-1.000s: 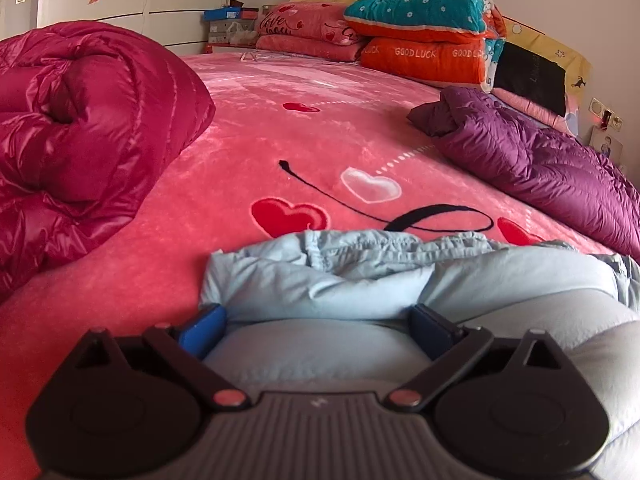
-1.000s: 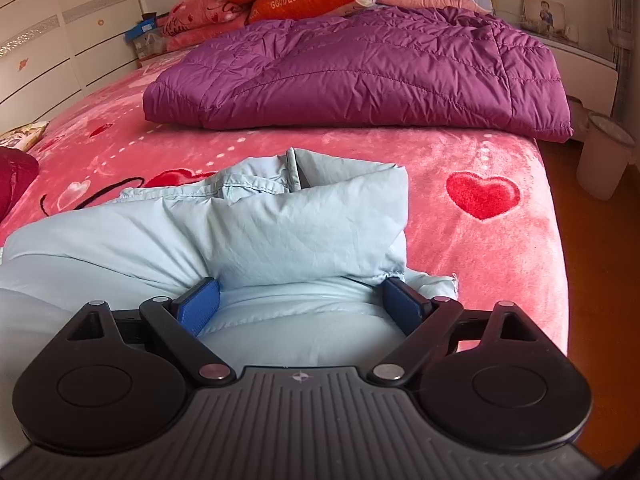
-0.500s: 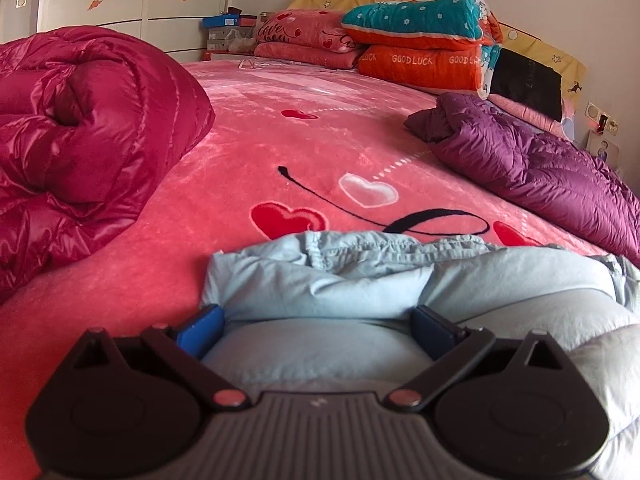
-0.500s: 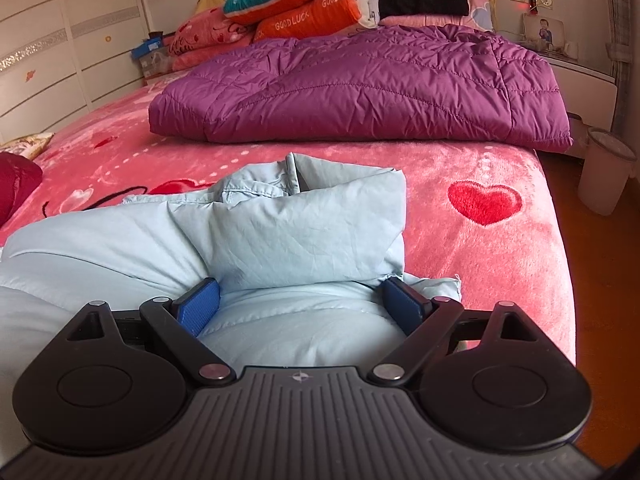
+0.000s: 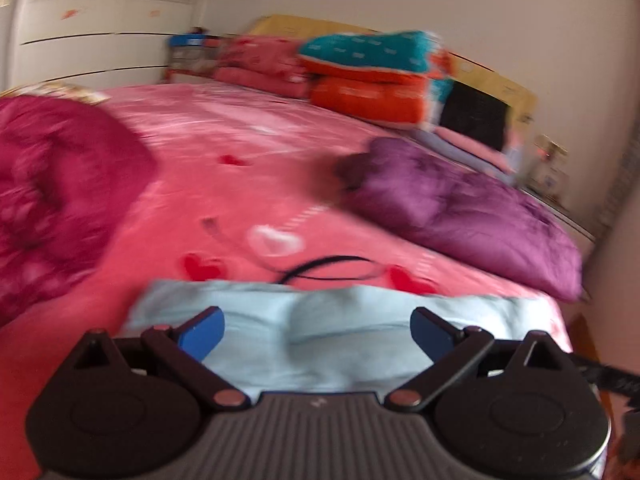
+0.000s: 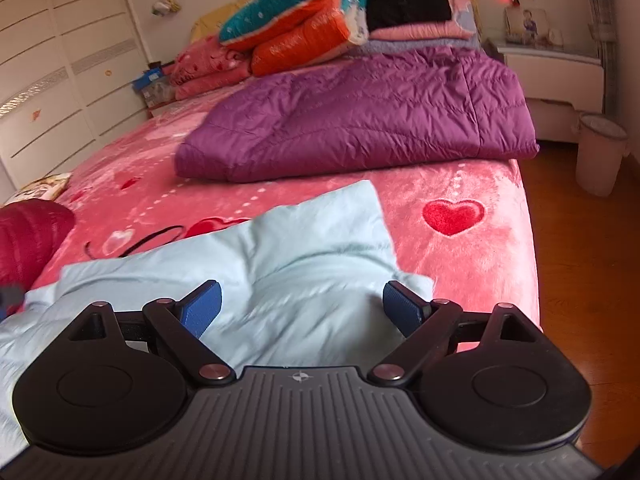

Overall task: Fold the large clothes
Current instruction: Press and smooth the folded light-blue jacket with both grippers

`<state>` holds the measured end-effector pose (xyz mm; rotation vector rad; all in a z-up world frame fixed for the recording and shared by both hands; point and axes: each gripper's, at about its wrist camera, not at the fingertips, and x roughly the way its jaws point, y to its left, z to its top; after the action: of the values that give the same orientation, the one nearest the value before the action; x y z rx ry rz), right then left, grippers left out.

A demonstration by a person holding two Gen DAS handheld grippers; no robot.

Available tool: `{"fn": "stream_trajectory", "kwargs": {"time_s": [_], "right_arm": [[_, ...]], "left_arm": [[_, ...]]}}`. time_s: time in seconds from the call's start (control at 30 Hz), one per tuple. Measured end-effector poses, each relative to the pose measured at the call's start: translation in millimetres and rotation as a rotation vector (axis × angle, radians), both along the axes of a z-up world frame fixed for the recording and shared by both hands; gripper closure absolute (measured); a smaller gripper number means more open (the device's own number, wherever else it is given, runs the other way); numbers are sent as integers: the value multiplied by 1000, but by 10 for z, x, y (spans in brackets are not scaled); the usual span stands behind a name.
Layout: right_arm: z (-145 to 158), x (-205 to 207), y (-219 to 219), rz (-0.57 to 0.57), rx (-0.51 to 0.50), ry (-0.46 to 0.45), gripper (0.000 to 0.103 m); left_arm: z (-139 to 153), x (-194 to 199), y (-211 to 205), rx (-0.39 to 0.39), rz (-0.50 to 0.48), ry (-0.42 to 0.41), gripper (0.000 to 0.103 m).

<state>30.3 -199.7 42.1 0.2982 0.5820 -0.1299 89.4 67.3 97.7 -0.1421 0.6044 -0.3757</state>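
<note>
The light-blue jacket [image 5: 320,332] is spread on the bed [image 5: 248,184] just ahead of and beneath the left gripper [image 5: 318,330], whose jaws are spread wide, nothing pinched. Likewise beneath the right gripper [image 6: 302,312], equally spread. One red jacket [image 5: 56,208] is seen left, one purple jacket [image 6: 360,120] beyond.

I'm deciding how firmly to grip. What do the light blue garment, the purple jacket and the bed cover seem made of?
Light blue garment: matte woven shell, probably padded; soft puffy folds. Purple jacket: thin quilted shell, likely nylon or polyester, slight sheen, stitched channels, fine wrinkles. Bed cover: plush fleece, visible fuzzy nap.
</note>
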Motion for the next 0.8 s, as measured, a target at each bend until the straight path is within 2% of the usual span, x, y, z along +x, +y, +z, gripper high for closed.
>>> {"fn": "stream_trajectory", "kwargs": {"time_s": [0.17, 0.3, 0.47, 0.63, 0.73, 0.8], "right_arm": [[-11, -147, 206, 46, -48, -15, 0], [-75, -121, 227, 64, -92, 4, 0], [-163, -57, 210, 71, -121, 3, 0], [-228, -31, 202, 74, -106, 3, 0], [-229, -27, 219, 77, -104, 11, 0], [-201, -44, 212, 76, -96, 19, 0]], "left_arm": [[-81, 103, -506, 73, -96, 1, 4], [-244, 311, -705, 126, -88, 41, 4], [-376, 499, -733, 141, -33, 66, 3], [-447, 562, -731, 146, -11, 75, 1], [-391, 514, -705, 145, -21, 89, 1], [-295, 437, -629, 116, -32, 99, 1]]}}
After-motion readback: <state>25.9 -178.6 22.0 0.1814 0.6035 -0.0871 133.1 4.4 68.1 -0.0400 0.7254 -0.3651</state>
